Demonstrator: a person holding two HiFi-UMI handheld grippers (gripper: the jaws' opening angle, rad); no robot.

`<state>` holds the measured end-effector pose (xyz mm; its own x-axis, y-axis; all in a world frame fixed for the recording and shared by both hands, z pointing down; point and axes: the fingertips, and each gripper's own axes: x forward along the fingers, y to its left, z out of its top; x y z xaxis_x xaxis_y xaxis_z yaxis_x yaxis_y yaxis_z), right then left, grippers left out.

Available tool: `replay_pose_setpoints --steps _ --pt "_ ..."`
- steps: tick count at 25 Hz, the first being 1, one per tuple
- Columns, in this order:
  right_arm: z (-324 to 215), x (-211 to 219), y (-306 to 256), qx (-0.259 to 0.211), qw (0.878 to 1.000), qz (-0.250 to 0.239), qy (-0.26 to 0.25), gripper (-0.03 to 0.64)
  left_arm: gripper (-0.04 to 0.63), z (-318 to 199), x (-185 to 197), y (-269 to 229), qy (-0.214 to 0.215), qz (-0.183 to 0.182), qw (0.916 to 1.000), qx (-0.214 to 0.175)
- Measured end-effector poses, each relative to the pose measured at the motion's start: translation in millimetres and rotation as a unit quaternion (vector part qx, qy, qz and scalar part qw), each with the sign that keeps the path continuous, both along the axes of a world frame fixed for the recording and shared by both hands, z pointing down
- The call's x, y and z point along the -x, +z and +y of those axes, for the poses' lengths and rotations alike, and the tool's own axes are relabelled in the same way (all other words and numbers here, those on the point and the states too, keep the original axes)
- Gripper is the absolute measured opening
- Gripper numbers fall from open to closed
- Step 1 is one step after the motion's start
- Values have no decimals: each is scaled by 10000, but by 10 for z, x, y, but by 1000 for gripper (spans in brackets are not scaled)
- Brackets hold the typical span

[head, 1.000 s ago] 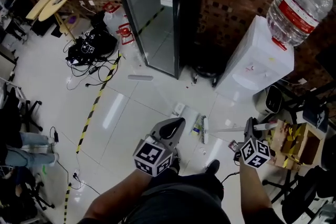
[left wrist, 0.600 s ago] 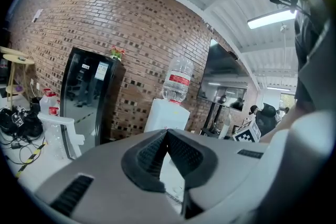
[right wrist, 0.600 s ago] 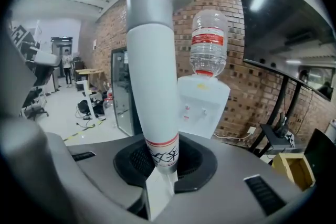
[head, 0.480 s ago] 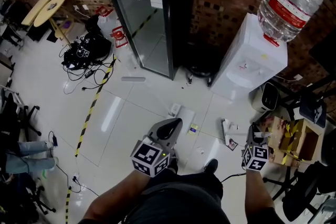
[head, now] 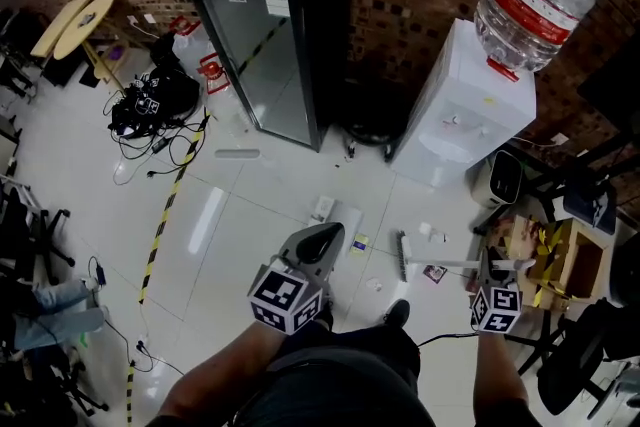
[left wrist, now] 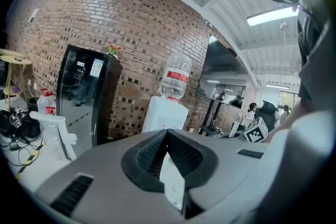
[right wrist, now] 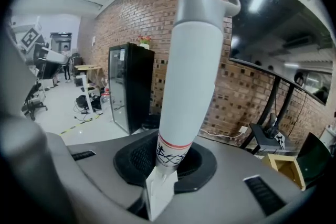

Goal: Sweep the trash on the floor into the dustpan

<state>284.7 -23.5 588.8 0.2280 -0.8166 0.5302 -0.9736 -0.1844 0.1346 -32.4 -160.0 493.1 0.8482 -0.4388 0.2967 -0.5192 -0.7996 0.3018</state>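
Left gripper (left wrist: 169,161): we found it closed, empty.
Right gripper (right wrist: 167,168): we found it clamped on the broom (right wrist: 192,68) handle.
Trash (head: 433,272): scraps lay on the floor (head: 250,245) near the broom's head.

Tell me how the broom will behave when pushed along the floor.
The broom probably stays stiff: here it shows as a rigid-looking grey tube. It seems light, held by the right hand-held gripper alone. Its brush head may skid easily on the glossy floor.

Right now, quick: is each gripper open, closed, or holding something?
Left gripper: closed, nothing visible between its jaws.
Right gripper: closed on the broom handle.
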Motion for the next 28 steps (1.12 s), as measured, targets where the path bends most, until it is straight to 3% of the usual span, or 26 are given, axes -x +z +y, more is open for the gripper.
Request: replay_pose_setpoints --steps 12,14,21,25,28 --pt "488 -420 68 298 9973 82 673 63 9 67 -294 135 169 -98 9998 64" --pt "448 -403 57 319 9977 169 572 63 9 95 -329 131 209 -88 9997 74" --pt "-56 278 289 871 9903 590 -913 63 9 -1 -148 116 -9 -16 10000 80" --pt "-588 1352 510 1020 9635 520 -2420 63 9 -202 301 128 -364 4 9993 76" --pt "-1092 2384 578 736 9402 131 -3322 61 9 -374 778 140 -773 -18 9970 34"
